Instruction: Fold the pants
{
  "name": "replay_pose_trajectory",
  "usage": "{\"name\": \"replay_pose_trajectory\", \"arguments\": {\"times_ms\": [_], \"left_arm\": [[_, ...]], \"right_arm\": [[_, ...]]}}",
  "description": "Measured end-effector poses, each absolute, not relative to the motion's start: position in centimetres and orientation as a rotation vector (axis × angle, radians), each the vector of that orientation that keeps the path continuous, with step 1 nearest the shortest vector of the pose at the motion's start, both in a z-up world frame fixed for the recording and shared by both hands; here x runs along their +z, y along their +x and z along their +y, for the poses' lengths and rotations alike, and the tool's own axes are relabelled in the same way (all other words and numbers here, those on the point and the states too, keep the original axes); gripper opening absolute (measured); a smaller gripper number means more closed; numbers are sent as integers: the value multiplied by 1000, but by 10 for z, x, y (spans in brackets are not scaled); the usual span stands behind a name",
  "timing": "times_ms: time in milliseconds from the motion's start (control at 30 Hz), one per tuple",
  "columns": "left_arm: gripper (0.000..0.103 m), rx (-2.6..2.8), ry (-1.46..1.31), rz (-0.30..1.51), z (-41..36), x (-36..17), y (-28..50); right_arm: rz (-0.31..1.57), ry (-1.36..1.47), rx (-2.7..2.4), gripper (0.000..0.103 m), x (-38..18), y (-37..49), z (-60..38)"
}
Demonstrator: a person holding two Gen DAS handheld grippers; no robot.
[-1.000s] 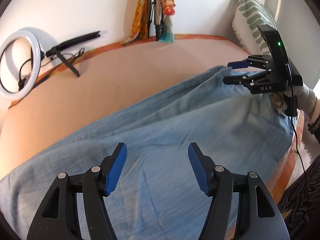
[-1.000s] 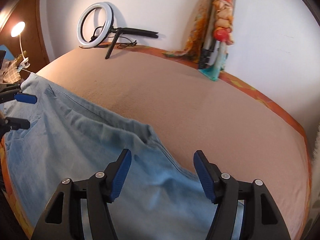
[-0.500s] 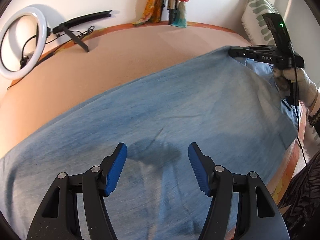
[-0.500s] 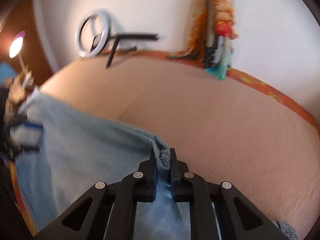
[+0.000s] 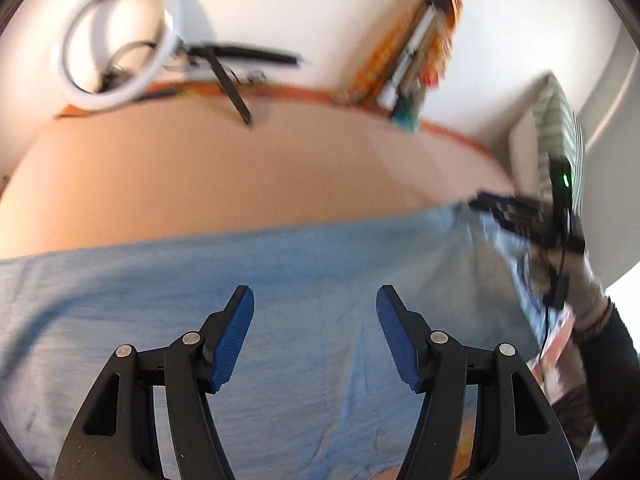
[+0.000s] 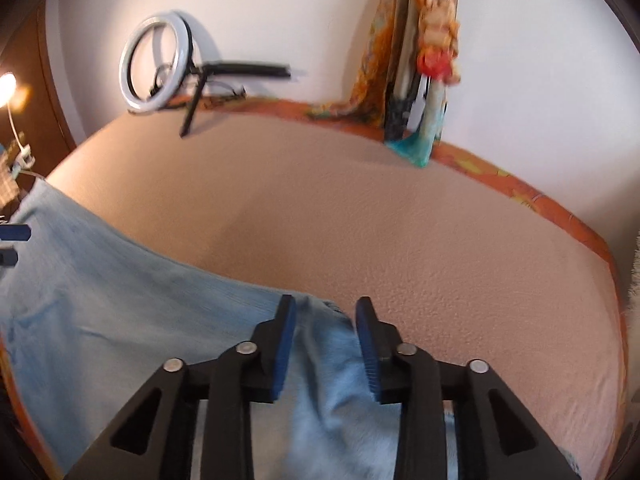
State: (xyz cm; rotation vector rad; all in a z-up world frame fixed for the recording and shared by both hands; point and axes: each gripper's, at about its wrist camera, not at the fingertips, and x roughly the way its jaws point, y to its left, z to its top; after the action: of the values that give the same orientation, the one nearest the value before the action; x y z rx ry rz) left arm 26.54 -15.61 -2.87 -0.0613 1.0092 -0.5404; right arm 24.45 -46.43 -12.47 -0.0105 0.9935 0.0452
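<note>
Light blue denim pants (image 5: 280,280) lie spread across a peach-coloured bed (image 5: 240,168). My left gripper (image 5: 315,336) hovers open and empty over the middle of the fabric. My right gripper (image 6: 325,344) is partly open with the pants' far edge (image 6: 320,312) lying between its pads. It shows blurred at the right of the left wrist view (image 5: 520,216). The pants (image 6: 120,300) stretch away to the left in the right wrist view, where my left gripper's fingertips (image 6: 12,236) show at the frame edge.
A white ring light (image 5: 116,40) on a black stand lies at the bed's far edge by the wall. Colourful cloth and a tripod (image 6: 420,40) lean on the wall. A green-patterned pillow (image 5: 556,128) stands at the right. A lamp (image 6: 6,84) glows at far left.
My right gripper was open, shut on the pants' edge half a second ago, and now stands partly open over it. The pants' far edge has moved and lies flatter. The left gripper stayed open.
</note>
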Motion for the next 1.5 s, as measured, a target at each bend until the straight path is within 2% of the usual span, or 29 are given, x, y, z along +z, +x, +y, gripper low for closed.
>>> {"name": "replay_pose_trajectory", "arguments": {"times_ms": [67, 267, 433, 567, 733, 933, 1133, 1300, 1500], "left_arm": [[63, -500, -49, 967, -139, -15, 262], [63, -397, -187, 937, -51, 0, 245], [63, -197, -182, 912, 33, -4, 213], [63, -39, -275, 965, 100, -20, 196], [63, 89, -343, 949, 163, -40, 172], [63, 253, -557, 918, 245, -76, 160], [63, 271, -769, 908, 280, -113, 162], [61, 234, -836, 895, 279, -123, 169], [47, 241, -846, 864, 286, -123, 163]], "right_arm": [[973, 15, 49, 48, -113, 240, -457], [929, 76, 112, 57, -88, 216, -421], [912, 85, 155, 58, -82, 202, -389], [912, 99, 174, 58, -85, 194, -370], [916, 71, 189, 58, -91, 185, -346], [909, 45, 205, 58, -90, 176, -333], [910, 41, 181, 58, -93, 175, -336], [918, 48, 151, 58, -97, 178, -345], [914, 41, 141, 58, -96, 181, -350]]}}
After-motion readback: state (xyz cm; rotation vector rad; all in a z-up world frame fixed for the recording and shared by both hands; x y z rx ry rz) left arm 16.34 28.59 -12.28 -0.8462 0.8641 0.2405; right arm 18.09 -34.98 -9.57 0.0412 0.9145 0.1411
